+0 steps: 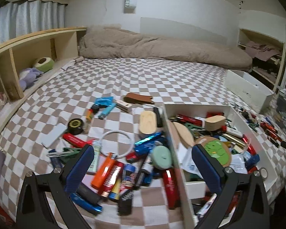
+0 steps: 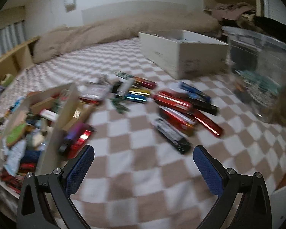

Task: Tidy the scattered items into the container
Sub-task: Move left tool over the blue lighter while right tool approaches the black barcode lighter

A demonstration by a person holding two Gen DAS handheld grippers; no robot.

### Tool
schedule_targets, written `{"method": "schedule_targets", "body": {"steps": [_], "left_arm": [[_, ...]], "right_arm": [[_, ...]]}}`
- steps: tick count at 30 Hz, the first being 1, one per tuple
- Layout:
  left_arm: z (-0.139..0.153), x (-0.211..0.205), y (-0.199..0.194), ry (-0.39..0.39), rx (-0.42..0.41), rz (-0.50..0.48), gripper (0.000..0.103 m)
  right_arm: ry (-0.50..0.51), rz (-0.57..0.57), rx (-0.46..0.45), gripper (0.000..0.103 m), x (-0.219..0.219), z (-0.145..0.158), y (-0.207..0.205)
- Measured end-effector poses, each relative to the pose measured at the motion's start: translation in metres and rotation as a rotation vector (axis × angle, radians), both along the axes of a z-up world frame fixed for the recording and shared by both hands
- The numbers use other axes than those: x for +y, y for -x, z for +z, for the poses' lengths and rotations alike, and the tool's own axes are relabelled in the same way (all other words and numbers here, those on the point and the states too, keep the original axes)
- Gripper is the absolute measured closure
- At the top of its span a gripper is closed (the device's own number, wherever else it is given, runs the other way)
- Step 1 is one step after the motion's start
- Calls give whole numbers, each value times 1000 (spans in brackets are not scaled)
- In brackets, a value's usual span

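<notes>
A white open box [image 1: 244,131] on the checkered bed holds many small items; it also shows at the left of the right wrist view [image 2: 66,103]. My left gripper [image 1: 143,164] is open and empty above a heap of scattered items left of the box: an orange tube [image 1: 103,173], a mint oval [image 1: 162,157], a white ring [image 1: 117,144] and a red tube [image 1: 170,187]. My right gripper [image 2: 144,164] is open and empty above bare bedspread. Red and black packets [image 2: 173,112] lie ahead of it, blurred.
A second white box [image 2: 181,55] stands further back on the bed, also in the left wrist view [image 1: 247,89]. A clear plastic tub [image 2: 263,76] is at the right. A beige duvet [image 1: 152,45] lies along the wall. A wooden shelf [image 1: 28,47] runs along the left.
</notes>
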State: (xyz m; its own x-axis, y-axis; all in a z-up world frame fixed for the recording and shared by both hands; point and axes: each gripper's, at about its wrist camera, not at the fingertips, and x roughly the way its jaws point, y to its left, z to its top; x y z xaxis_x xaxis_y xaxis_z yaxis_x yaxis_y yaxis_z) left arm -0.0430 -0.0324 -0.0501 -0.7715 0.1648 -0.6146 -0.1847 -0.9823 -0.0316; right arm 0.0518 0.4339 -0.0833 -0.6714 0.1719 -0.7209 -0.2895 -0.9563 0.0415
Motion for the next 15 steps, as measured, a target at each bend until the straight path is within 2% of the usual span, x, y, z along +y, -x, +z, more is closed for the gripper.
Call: {"method": "schedule_targets", "body": {"steps": [8,11,15], "left_arm": [[-11,-42,6,31,-80,48,0],[-19,-56,3,98,-83,64,0],[-38,-76,2,189,-136,64,0]], "right_arm": [[4,-117,-83,0,30,-32,-12],[22,-141,-105,0,33,-43,-15],[-33,-129,-99,0,27,-50,-17]]}}
